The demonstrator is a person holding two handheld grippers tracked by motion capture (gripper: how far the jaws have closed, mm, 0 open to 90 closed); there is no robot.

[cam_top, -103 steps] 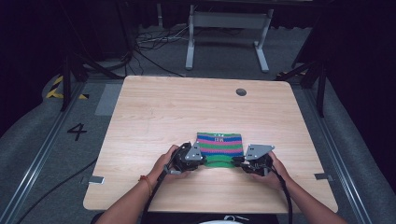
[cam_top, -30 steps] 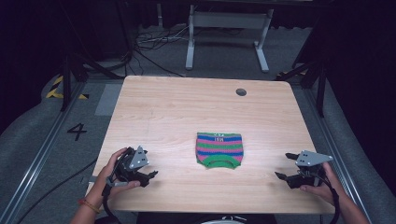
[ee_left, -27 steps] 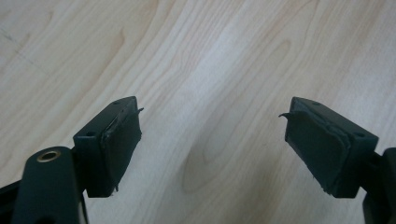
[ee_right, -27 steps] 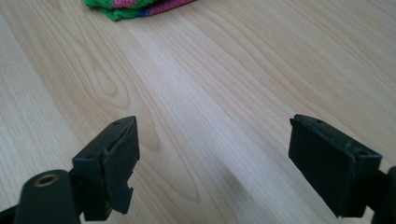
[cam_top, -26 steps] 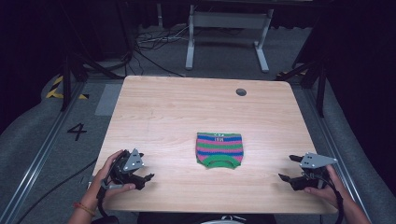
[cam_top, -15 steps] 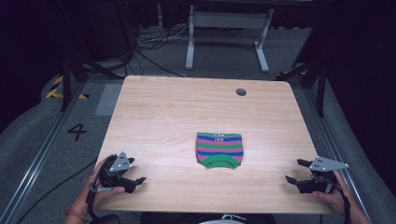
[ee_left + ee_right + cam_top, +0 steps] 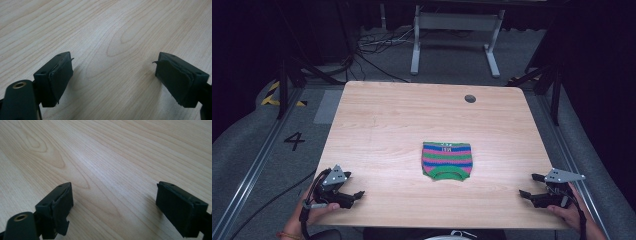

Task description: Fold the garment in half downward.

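Grippers had retreated to the near corners since 3.4 s earlier, when both were at the folded striped garment (image 7: pixel 447 160), one on each side of it. One second earlier they were already apart from it, and in the last half second each had drifted a little farther out and toward the near edge.

The left gripper (image 7: pixel 353 196) sat at the near-left corner of the table (image 7: pixel 412 120), held by the person's left hand (image 7: pixel 314 212), jaws pointing toward the table's middle. The right gripper (image 7: pixel 528 186) sat at the near-right corner in the right hand (image 7: pixel 568 212), pointing inward as well. The garment lay flat in the table's near-centre, well apart from both, unchanged in place and shape across the frames; pink, green and blue stripes, green band at its near edge. A small round grommet (image 7: pixel 470 98) sat toward the far edge.

The high view gave the layout but not the jaw gap clearly. In the left gripper view the left gripper (image 7: pixel 112 72) had its jaws spread wide with bare wood grain between them, grasping nothing. The right gripper view showed the right gripper (image 7: pixel 113 197) likewise released, jaws wide over bare table.
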